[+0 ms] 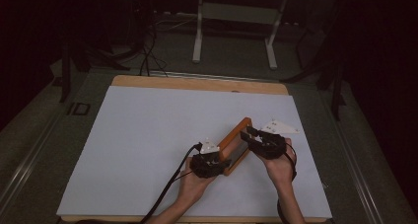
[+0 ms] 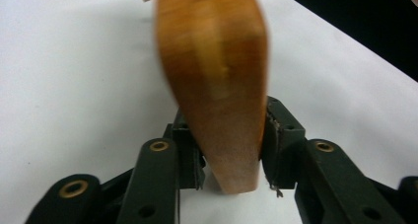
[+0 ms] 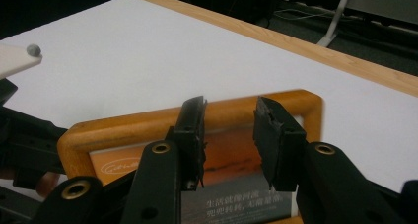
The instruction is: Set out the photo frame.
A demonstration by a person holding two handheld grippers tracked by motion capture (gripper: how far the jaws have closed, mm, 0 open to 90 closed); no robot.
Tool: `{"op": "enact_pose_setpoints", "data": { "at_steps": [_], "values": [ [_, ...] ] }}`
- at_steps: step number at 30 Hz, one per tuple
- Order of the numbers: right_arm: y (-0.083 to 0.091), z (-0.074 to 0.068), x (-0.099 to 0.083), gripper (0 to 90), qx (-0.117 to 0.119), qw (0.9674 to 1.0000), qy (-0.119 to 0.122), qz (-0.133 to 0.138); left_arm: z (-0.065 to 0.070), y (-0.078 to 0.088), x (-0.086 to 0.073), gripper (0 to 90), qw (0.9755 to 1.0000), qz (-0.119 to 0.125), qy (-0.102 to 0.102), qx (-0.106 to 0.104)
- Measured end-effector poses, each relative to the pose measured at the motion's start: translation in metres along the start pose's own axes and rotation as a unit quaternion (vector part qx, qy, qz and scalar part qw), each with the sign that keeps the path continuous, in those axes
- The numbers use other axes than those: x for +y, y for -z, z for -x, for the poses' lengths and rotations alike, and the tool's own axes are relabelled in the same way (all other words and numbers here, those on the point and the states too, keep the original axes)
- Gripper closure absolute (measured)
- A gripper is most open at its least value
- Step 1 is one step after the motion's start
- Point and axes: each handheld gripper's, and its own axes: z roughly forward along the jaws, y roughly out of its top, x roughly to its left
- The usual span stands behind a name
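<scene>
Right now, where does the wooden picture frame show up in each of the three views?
High view: wooden picture frame right of centre, between both grippers.
Left gripper view: its edge stands up the middle, clamped by the left gripper.
Right gripper view: lower centre, behind the open right gripper.
Shared landmark: the white sheet.

Dark room — grey stand (image 1: 235, 17), perhaps metal.

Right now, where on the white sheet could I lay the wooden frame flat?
The left half of the white sheet is bare, from its left edge to the left gripper. The far strip behind the wooden frame is bare too. Around both grippers, up to the right gripper, it is crowded.
</scene>
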Motion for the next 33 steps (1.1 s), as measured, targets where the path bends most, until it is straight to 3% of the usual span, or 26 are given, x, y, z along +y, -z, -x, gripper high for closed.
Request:
{"op": "enact_pose_setpoints", "data": {
  "at_steps": [3,4,11,17,23,30,33],
  "values": [
    [0.002,0.001,0.000,64.2,0.001,1.0000,0.000,0.001,-0.001,0.002,0.004,69.0,1.0000,-0.005,-0.005,0.001],
    [0.003,0.001,0.001,63.7,0.001,1.0000,0.000,0.002,-0.001,0.006,0.008,69.0,0.9998,-0.009,-0.016,0.000],
    [0.008,0.004,0.001,62.0,0.001,1.0000,0.001,0.003,-0.018,0.030,0.026,69.1,0.9997,-0.002,-0.012,-0.021],
    [0.008,0.004,0.003,59.4,0.008,1.0000,0.001,0.002,-0.028,0.051,0.042,69.2,0.9990,-0.015,-0.034,-0.026],
    [0.008,-0.003,0.008,56.9,0.030,0.9992,0.027,0.002,-0.037,0.072,0.061,69.2,0.9955,-0.043,-0.074,-0.041],
    [0.005,-0.007,0.009,55.5,0.046,0.9982,0.037,0.004,-0.038,0.091,0.078,69.1,0.9918,-0.042,-0.113,-0.045],
    [0.005,-0.009,0.010,51.0,0.065,0.9970,0.043,0.008,-0.037,0.096,0.083,69.1,0.9886,-0.048,-0.134,-0.048]
  ]
}}
